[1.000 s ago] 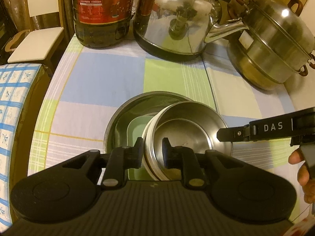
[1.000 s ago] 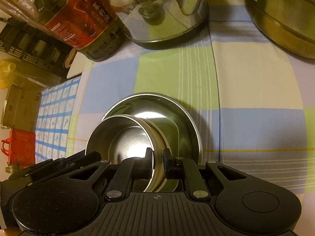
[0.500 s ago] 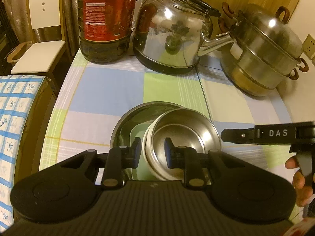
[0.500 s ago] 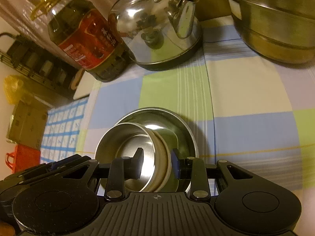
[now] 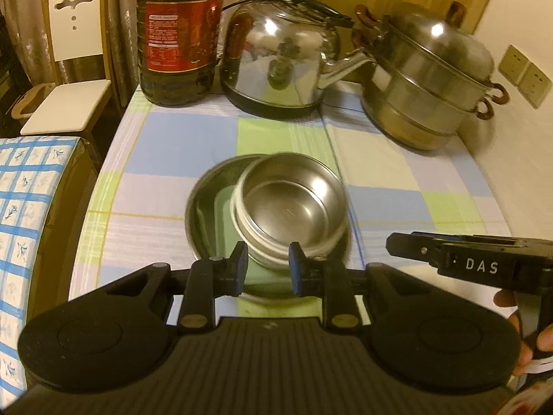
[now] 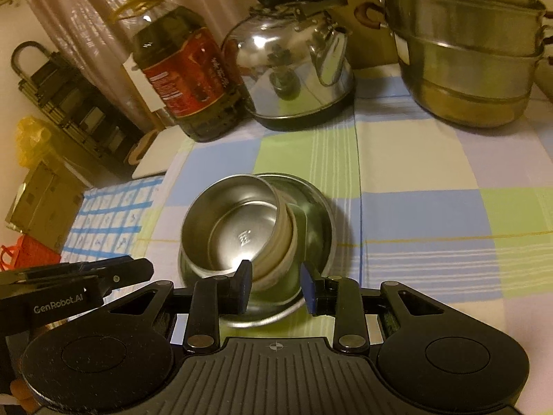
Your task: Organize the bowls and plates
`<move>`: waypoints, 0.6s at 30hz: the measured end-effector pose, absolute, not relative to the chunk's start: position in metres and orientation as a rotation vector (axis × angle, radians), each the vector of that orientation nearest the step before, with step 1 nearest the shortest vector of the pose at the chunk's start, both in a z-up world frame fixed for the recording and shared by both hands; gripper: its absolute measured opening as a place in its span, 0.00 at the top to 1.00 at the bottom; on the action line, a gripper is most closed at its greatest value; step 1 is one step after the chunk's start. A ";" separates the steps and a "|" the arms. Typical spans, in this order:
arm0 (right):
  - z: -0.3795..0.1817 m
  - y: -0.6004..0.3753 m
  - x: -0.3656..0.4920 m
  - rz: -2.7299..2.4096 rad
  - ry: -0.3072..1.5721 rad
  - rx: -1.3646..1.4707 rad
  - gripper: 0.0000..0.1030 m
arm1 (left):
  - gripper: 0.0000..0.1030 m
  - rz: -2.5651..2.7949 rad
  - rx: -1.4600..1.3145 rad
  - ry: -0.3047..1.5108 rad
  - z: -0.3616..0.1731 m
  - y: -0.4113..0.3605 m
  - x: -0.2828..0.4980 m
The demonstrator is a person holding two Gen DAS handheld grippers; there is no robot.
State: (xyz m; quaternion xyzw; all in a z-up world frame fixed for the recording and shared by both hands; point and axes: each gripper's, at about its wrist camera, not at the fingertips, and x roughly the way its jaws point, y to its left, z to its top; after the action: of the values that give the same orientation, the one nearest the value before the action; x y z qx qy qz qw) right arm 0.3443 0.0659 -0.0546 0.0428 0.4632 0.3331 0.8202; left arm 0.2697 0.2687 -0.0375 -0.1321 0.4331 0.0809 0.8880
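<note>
A small steel bowl (image 5: pixel 293 204) rests tilted inside a wider steel dish (image 5: pixel 204 207), on a pale green plate (image 5: pixel 224 221) that lies in the dish. The same bowl (image 6: pixel 238 221) and dish (image 6: pixel 311 214) show in the right wrist view. My left gripper (image 5: pixel 265 268) is open and empty, pulled back just in front of the stack. My right gripper (image 6: pixel 276 287) is open and empty, also just short of the bowl's rim. The right gripper's side shows at the right of the left wrist view (image 5: pixel 466 259).
The checked tablecloth (image 5: pixel 397 159) carries a big oil bottle (image 5: pixel 179 34), a steel kettle (image 5: pixel 280 58) and a stacked steamer pot (image 5: pixel 428 83) along the back. A white chair (image 5: pixel 72 79) and a blue-checked surface (image 5: pixel 27 214) stand at the left.
Both grippers opened, let go of the small bowl's rim and drew back and up. The bowl now rests tilted in the dish.
</note>
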 end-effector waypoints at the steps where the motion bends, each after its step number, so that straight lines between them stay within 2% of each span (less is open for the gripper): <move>1: -0.054 0.062 0.339 0.711 0.982 0.086 0.68 | 0.79 0.166 -0.271 0.899 -0.037 0.264 0.266; 6: -0.052 0.041 0.311 0.727 0.976 0.075 0.50 | 0.79 0.161 -0.254 0.893 -0.033 0.235 0.243; 18: -0.052 -0.030 0.246 0.742 0.956 0.033 0.47 | 0.79 0.174 -0.252 0.864 -0.030 0.157 0.174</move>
State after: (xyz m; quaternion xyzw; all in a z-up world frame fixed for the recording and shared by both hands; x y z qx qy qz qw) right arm 0.2460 -0.0302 -0.0525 0.0157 0.4492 0.3485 0.8225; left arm 0.1744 0.1570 -0.0295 -0.1218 0.4168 0.0841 0.8968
